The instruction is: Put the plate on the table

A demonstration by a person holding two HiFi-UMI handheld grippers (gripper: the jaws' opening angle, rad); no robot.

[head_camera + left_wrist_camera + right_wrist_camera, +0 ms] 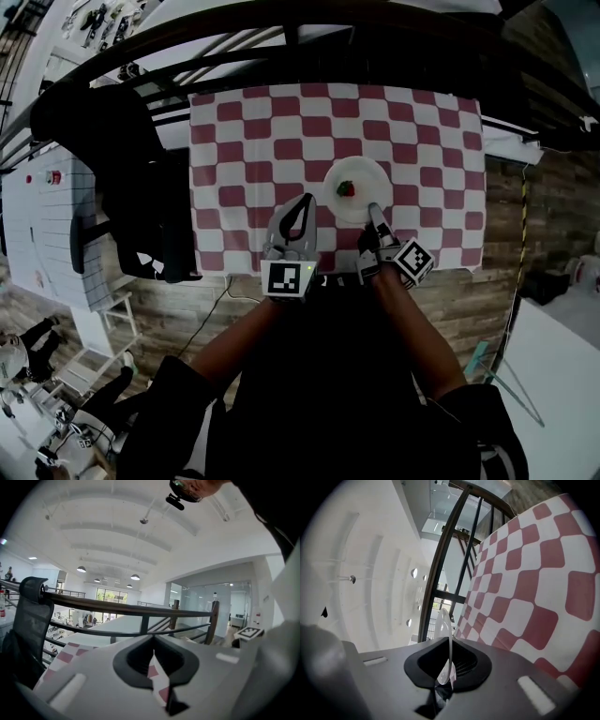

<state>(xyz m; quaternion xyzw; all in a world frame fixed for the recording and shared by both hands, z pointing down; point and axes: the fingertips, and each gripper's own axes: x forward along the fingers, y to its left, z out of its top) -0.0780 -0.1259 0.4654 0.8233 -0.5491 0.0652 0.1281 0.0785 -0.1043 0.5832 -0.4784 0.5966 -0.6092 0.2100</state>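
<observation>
One rim pinch by my right tool [375, 210] carries the plate [367, 178], so tilting could spill its strawberry [347, 188]; my left tool [307, 200] is pressed together, empty.

A white plate [362, 189] with a small red thing [347, 188] on it lies over the checked cloth [253, 141] of the table [511, 142], right of the middle and towards the near edge. The right gripper [375, 210] is clamped on the plate's near rim. The left gripper [303, 206], tips together and empty, is just left of the plate, with a black chair [112, 141] off the table's left edge.
</observation>
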